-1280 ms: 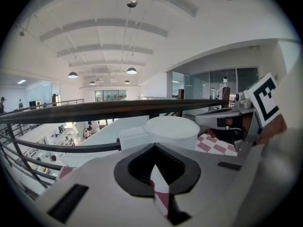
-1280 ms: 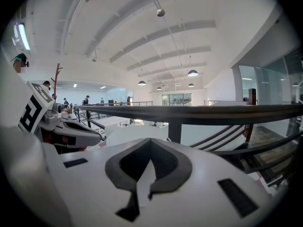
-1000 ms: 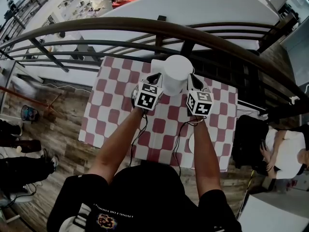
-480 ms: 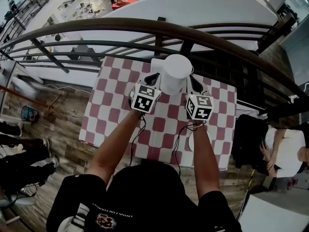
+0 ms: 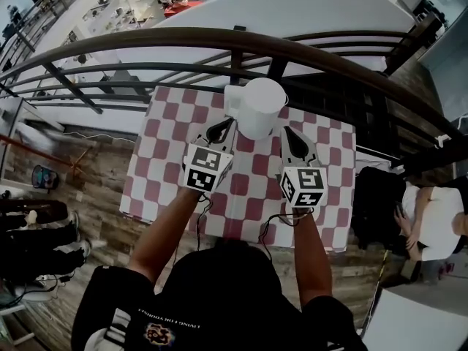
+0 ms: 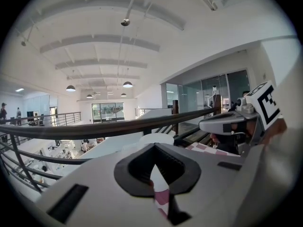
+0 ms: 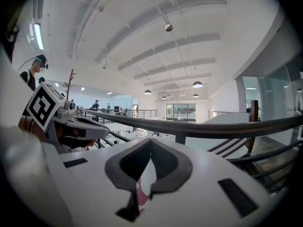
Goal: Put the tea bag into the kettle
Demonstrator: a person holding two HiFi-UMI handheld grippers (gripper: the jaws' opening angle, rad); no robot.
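A white kettle with its lid on stands at the far edge of the red-and-white checked table. My left gripper sits just near and left of it, jaws together with nothing between them. My right gripper is near and right of it, also shut and empty. Neither touches the kettle. In the left gripper view the shut jaws point towards the kettle's white top. In the right gripper view the closed jaws show only checked cloth through their gap. No tea bag shows in any view.
A dark curved railing runs right behind the table, with a drop to a lower floor beyond. A seated person and a dark chair are to the right. Cables trail from the grippers over the cloth.
Both grippers have drawn back from the kettle's sides towards me, and now sit lower over the cloth. The kettle has stayed in place.
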